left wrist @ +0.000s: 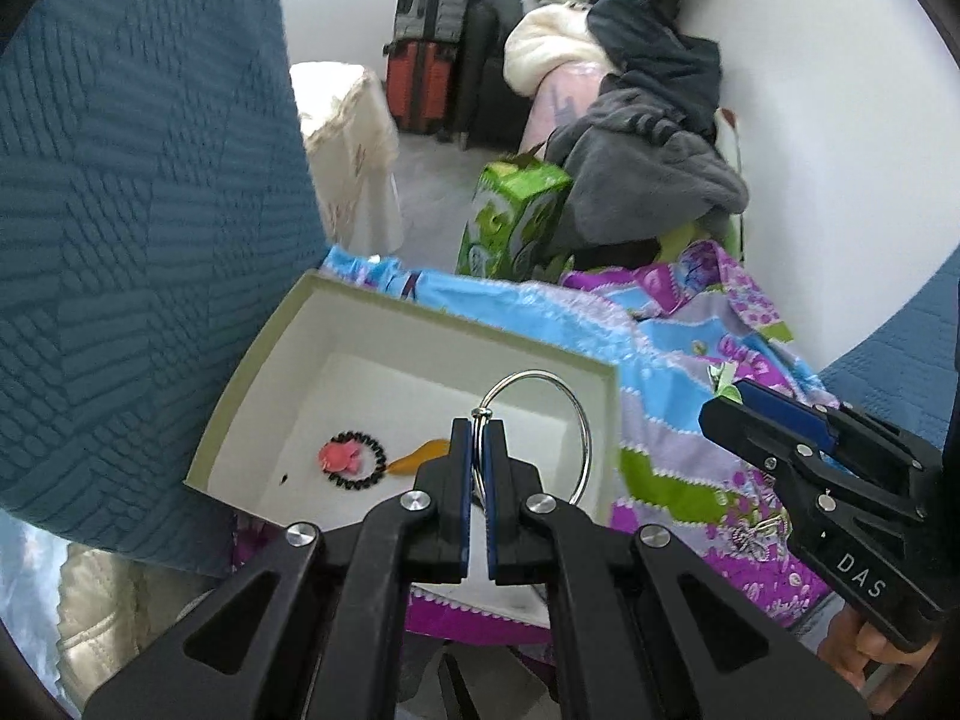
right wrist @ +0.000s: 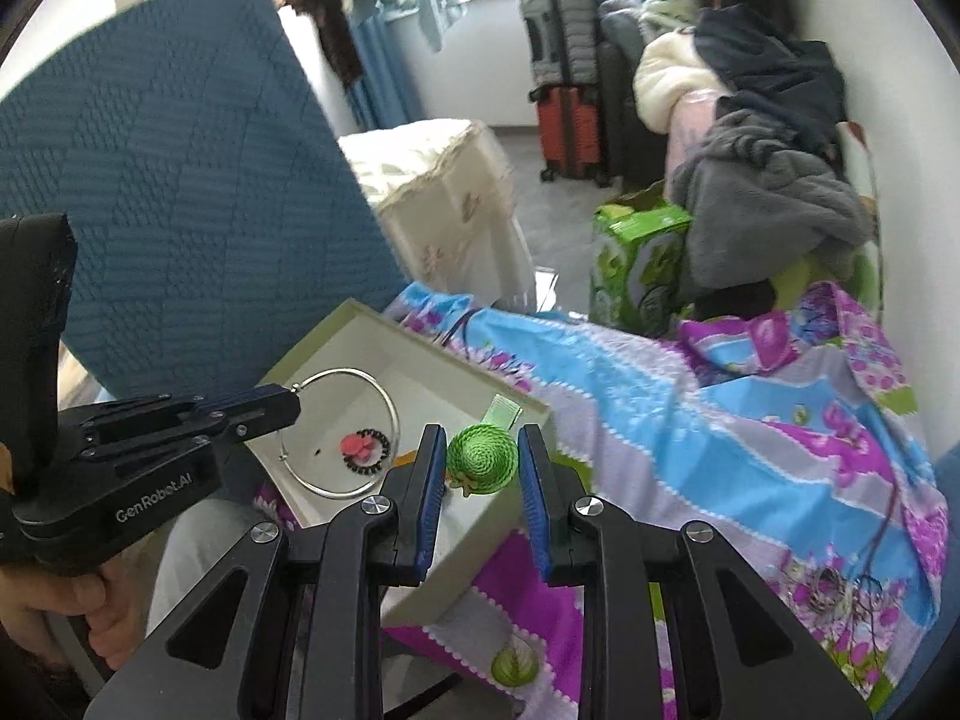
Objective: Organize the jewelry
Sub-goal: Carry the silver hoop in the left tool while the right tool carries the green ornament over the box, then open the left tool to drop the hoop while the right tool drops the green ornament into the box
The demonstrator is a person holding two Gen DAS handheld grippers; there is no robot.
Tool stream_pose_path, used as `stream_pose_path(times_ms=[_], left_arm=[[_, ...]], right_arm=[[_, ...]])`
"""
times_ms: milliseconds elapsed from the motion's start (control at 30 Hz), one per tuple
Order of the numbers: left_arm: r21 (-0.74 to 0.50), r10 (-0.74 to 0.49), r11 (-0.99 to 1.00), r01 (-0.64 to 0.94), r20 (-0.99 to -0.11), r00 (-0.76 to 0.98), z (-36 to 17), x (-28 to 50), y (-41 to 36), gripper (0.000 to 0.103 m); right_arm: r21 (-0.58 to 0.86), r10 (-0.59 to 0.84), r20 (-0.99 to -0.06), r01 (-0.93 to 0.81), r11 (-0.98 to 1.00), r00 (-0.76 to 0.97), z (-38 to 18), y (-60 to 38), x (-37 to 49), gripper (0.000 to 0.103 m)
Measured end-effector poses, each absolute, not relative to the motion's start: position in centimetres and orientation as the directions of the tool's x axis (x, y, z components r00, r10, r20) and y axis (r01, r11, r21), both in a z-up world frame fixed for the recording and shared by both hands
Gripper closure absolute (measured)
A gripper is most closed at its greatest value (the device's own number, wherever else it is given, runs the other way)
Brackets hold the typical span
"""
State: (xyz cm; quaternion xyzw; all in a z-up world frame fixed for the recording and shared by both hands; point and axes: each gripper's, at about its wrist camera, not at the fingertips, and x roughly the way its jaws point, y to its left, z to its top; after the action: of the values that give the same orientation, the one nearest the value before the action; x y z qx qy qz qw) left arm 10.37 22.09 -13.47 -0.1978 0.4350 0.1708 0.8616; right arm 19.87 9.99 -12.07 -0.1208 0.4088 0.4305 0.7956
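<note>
Left tongs point(left wrist: 478, 429) pinched on bangle point(left wrist: 543, 420), held over box point(left wrist: 252, 360). Right tongs point(right wrist: 482, 462) part open, green hat clip point(right wrist: 483, 457) between pads, contact unclear. Box already holds pink hair tie point(left wrist: 351, 459). More trinkets point(right wrist: 825, 591) left on bedspread point(right wrist: 690, 396), near right.

Centre frame: right gripper point(right wrist: 481, 461), jaws either side of a green woven hat clip point(right wrist: 483, 457). Left of centre: left gripper point(right wrist: 282, 407) grips a silver hoop point(right wrist: 393, 414) above the open box point(right wrist: 528, 405).

Both wrist views look down closely, sharing the box point(left wrist: 420, 324).
</note>
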Motion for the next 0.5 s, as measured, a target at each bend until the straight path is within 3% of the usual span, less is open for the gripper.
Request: stream_pose_path(times_ms=[500], left_arm=[[-0.215,0.074,0.827,-0.520,-0.875,0.479,-18.3,10.1,25.8,0.099]], right_arm=[[0.145,0.508,-0.841,-0.827,0.543,0.186,-17.5,15.6,19.3,0.081]])
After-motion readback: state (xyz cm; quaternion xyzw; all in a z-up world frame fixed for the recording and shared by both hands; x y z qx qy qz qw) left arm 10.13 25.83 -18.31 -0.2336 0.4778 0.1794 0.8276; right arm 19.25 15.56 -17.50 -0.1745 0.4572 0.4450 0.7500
